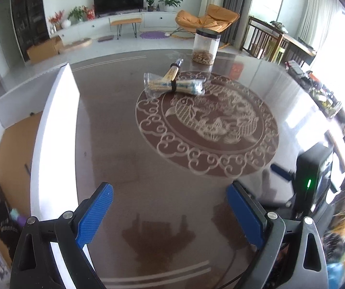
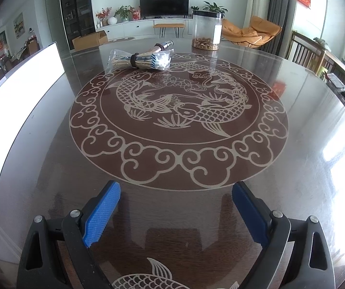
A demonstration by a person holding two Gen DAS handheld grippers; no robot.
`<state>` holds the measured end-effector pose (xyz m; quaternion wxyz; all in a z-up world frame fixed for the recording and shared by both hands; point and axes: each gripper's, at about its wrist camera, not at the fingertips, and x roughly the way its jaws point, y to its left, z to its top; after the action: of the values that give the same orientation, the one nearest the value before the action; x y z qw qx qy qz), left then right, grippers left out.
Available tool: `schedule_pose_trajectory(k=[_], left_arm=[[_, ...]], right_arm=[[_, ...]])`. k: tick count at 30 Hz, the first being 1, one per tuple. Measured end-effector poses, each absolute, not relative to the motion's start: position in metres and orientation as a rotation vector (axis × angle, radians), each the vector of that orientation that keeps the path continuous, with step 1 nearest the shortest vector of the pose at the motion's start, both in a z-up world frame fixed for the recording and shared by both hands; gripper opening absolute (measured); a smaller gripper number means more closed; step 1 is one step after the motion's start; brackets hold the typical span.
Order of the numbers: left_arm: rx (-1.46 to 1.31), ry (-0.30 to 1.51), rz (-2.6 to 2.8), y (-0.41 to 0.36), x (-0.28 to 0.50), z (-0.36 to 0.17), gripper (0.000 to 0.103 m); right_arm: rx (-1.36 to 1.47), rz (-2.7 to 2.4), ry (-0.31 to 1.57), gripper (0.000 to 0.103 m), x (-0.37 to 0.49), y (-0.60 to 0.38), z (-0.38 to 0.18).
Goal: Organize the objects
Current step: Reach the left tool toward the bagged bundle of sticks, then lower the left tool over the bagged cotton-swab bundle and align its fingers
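Figure: opening stage of the organizing task, seen along both grippers. My left gripper point(image 1: 170, 210) is spread wide with nothing between its blue pads, low over the glossy brown table point(image 1: 124, 159). My right gripper point(image 2: 176, 210) is likewise wide and empty; its body also shows at the right edge of the left view.

Progress, as I judge it: little or nothing is sorted yet. The loose items lie together well ahead of both grippers, on the far rim of the table's fish medallion point(image 2: 179, 118). They are a clear bag of wooden sticks point(image 2: 122, 60), a bundle of sticks bound with a dark band point(image 2: 136, 60), a pack of cotton swabs point(image 2: 160, 61) and a metal-tipped cylinder point(image 2: 164, 45) lying just behind them. The pieces touch or overlap; I cannot tell exactly which rests on which. All of them remain to be picked up and placed.

Containers: an open white box point(image 1: 59, 110) stands to the left of the left gripper, its near wall beside the left finger. Its brown floor is largely bare; dark objects point(image 1: 6, 219) lie in its near corner, too blurred to name. A clear jar with a dark lid point(image 2: 206, 30) stands farther ahead than the pile, slightly to the right, apart from it. It holds a shallow layer of tan, dried-looking pieces at the bottom.
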<state>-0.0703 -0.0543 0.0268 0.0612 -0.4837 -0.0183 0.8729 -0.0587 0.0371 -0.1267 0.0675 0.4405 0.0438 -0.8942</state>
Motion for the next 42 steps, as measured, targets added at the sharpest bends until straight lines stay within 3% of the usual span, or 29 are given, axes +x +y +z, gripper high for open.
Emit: schedule_pose_trajectory(k=[8, 20, 24, 33, 42], left_arm=[[-1.430, 0.053, 2.659, -0.050, -0.144, 0.036, 0.096], [-1.446, -0.130, 2.774, 0.005, -0.297, -0.004, 0.096], [-1.485, -0.100, 2.827, 0.021, -0.333, -0.038, 0.096], [-1.461, 0.145, 2.794, 0.022, -0.317, -0.059, 0.096], [-1.546, 0.057, 2.778, -0.040, -0.268, -0.050, 0.096]], right_arm=[[1.352, -2.678, 0.124, 0.094, -0.061, 0.038, -0.129], [1.364, -2.653, 0.126, 0.099, -0.063, 0.035, -0.131], [1.358, -2.646, 0.105, 0.100, -0.063, 0.037, -0.130], [1.364, -2.636, 0.112, 0.103, -0.065, 0.035, -0.131], [1.365, -2.639, 0.116, 0.103, -0.064, 0.035, -0.131]])
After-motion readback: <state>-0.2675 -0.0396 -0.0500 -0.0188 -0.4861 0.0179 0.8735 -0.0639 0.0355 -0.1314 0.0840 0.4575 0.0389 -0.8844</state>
